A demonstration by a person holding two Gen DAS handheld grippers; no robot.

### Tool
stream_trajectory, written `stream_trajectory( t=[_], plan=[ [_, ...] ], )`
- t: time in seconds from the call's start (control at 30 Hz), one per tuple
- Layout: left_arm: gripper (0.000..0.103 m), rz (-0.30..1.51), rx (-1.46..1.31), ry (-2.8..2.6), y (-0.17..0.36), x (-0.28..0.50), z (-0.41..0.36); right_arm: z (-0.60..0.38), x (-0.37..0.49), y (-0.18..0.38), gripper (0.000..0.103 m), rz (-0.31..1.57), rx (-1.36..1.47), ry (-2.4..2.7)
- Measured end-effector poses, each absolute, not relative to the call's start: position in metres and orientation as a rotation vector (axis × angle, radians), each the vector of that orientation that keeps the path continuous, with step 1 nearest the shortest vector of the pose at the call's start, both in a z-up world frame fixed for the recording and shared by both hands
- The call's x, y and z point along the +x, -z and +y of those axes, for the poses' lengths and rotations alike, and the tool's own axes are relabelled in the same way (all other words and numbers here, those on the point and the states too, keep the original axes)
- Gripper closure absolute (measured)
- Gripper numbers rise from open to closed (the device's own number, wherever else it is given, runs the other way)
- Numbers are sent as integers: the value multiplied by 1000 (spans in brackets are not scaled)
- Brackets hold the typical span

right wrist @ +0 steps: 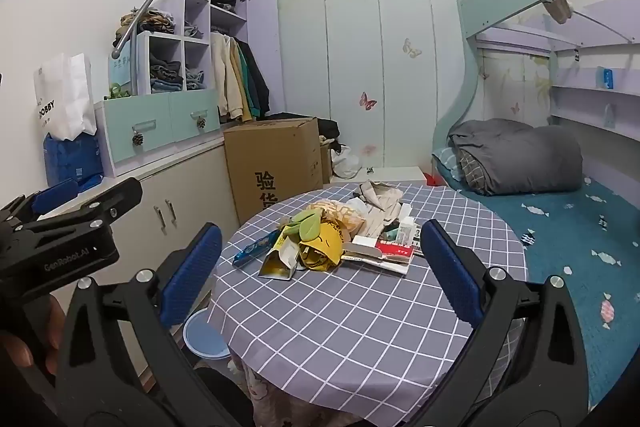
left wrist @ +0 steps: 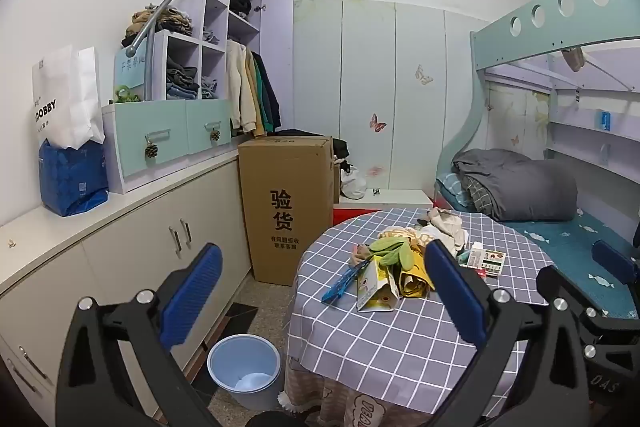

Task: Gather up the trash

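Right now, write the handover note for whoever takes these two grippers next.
Left gripper: open, empty, short of the table.
Right gripper: open, empty, also short of the table.
Trash pile: mid-table on the checked tablecloth; torn yellow carton, yellow wrapper, green leaf-shaped piece, blue packet, crumpled paper, red and white box.
Blue bin: on the floor left of the table, a white scrap inside.
Done: nothing picked from the table that I can see.
Left: grasp each piece and drop it in the bin.
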State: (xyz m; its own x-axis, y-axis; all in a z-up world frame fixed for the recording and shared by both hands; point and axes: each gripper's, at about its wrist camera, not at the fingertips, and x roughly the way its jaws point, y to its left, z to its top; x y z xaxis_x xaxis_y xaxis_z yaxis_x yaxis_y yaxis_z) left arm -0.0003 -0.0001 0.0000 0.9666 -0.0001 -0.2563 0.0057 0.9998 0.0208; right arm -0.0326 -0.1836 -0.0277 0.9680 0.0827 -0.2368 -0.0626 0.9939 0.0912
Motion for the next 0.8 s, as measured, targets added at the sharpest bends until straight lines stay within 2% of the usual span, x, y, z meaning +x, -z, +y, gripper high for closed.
stream_trajectory(
  t=[0.8],
  plan=[
    [4,273,22,0,12,2,0,-172,-30,35,6,251,86,-78]
  ],
)
